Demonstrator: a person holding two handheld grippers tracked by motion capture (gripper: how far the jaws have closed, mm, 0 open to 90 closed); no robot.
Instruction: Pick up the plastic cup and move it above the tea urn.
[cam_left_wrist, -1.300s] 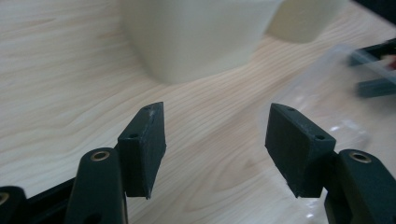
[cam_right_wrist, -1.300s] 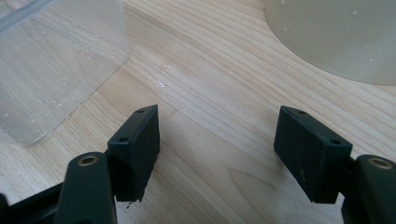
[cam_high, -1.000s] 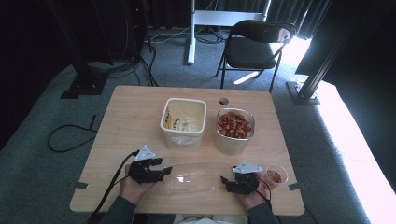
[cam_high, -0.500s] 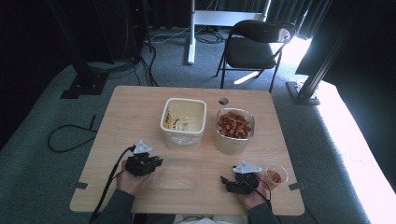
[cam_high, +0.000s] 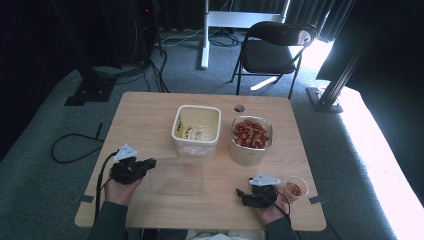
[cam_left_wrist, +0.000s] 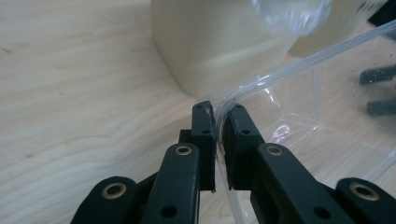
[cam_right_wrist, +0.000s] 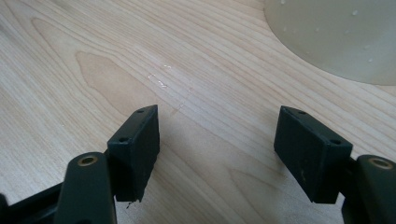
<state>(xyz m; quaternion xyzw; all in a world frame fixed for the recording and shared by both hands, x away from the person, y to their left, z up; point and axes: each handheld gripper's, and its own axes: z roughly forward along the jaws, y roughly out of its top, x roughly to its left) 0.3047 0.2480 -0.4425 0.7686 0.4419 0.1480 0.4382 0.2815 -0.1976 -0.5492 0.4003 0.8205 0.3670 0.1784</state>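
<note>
Since the earlier frames the left claw (cam_high: 150, 163) has drawn back toward the 9 o'clock side of the worktop (cam_high: 150, 115), and its jaws have just been closing; they now pinch the rim of the clear plastic container (cam_high: 176, 177) at one rounded corner. In the left gripper view the two black jaws stand pressed together on that thin transparent wall (cam_left_wrist: 243, 91), with the cream tub's side (cam_left_wrist: 219, 46) rising just behind it.

From left to right in the high view: the person's left hand (cam_high: 120, 187) sits at about 8 o'clock on the worktop, holding its claw, whose tips meet the clear container's left edge. That container lies near the worktop's front centre and appears to hold nothing; the wood grain shows through it. Just behind it, toward 12 o'clock, stands the cream square tub (cam_high: 196, 127), open at the top, with a few small pieces lying along its left inner wall, too small to tell what they are. Beside the tub at its 3 o'clock stands a round clear jar (cam_high: 251, 141) filled with small red pieces.

At about 5 o'clock the right claw (cam_high: 240, 195) rests low over the worktop, its jaws spread apart with only bare wood (cam_right_wrist: 215, 130) between them. Just at its 3 o'clock stands a small clear cup (cam_high: 294, 188) with a few red pieces in its bottom.
</note>
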